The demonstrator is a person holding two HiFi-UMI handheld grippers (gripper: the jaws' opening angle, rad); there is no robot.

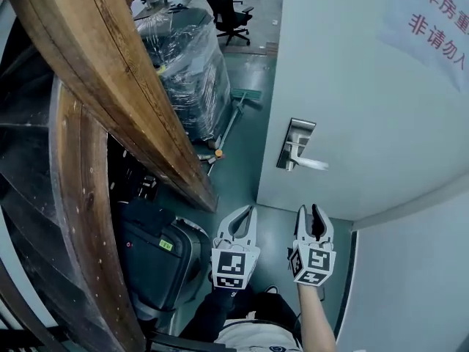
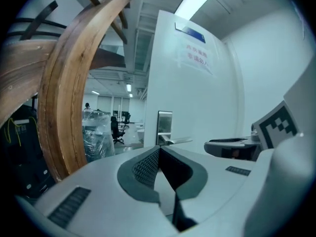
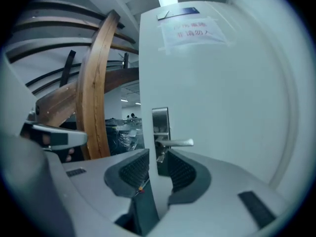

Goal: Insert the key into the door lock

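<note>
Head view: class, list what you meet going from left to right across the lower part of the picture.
Curved wooden beam → black case → left tool → right tool → white wall

Grey left tool (image 1: 245, 217) and right tool (image 1: 308, 213) bear markers (image 1: 234, 268).

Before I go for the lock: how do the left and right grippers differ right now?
Left gripper: jaws shut, tips touching; right gripper: jaws apart, the door showing through the gap. In the head view the right gripper sits below the lever handle; the left gripper sits farther left, nearer the wooden arch. Both are short of the door, and neither holds anything that I can see.
</note>
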